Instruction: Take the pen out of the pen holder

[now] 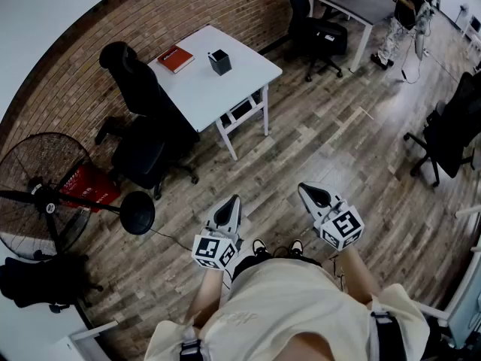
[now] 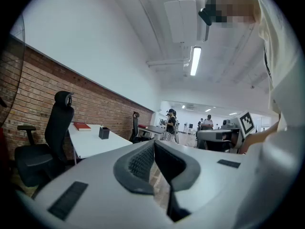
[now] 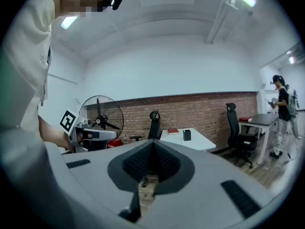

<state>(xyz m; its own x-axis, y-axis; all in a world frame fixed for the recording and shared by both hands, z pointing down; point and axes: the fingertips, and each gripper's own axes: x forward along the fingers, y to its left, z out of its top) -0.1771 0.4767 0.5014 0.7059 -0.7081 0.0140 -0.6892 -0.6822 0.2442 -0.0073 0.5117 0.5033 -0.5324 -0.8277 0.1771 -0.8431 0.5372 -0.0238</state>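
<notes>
Two closed, pointing forward: left hand-held gripper (image 1: 233,201), right hand-held gripper (image 1: 304,189).

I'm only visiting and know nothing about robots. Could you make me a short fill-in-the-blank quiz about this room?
1. The black pen holder stands on a white ___.
2. Beside it lies a ___ book.
3. The wall behind them is built of ___.
4. The left hand-held gripper and the right hand-held gripper are both shut and hold ___.

Missing words: table; red; brick; nothing.
</notes>
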